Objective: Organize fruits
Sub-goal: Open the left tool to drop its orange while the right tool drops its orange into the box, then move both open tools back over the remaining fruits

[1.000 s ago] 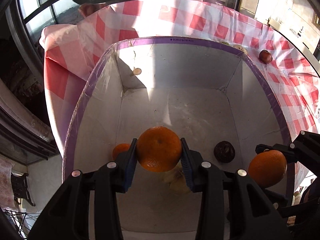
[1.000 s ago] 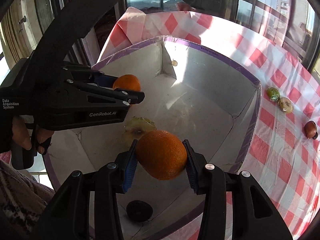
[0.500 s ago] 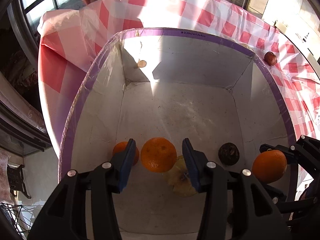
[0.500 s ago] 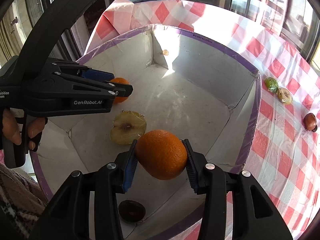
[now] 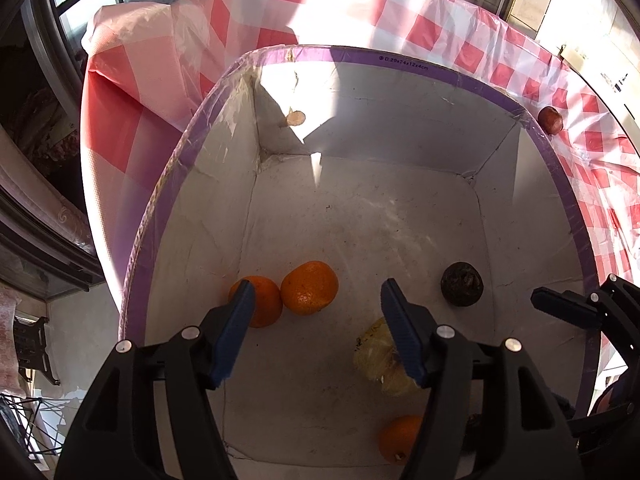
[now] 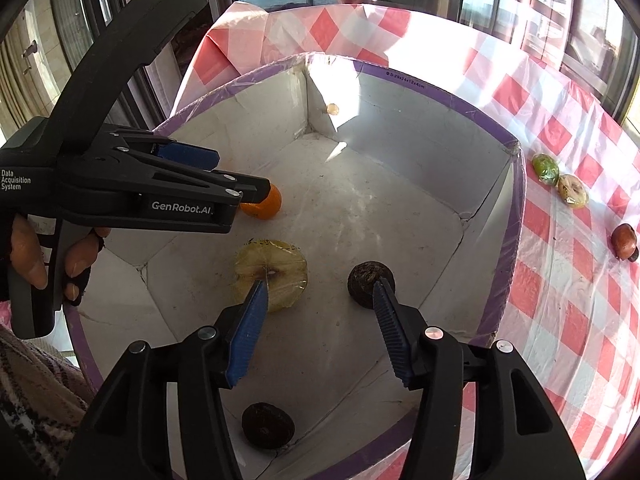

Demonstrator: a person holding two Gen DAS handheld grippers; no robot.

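Note:
A white box with a purple rim stands on the checked cloth. In the left wrist view two oranges lie side by side on its floor, a third orange lies near the front, with a yellow apple half and a dark round fruit. My left gripper is open and empty above the box. My right gripper is open and empty over the apple half and a dark fruit. Another dark fruit lies nearer.
Outside the box on the cloth lie a green fruit, a pale fruit half and a reddish-brown fruit. The left gripper's body reaches over the box's left side. Windows stand behind the table.
Both grippers opened and let go of their oranges, which now lie in the box. Both grippers have pulled back a little higher.

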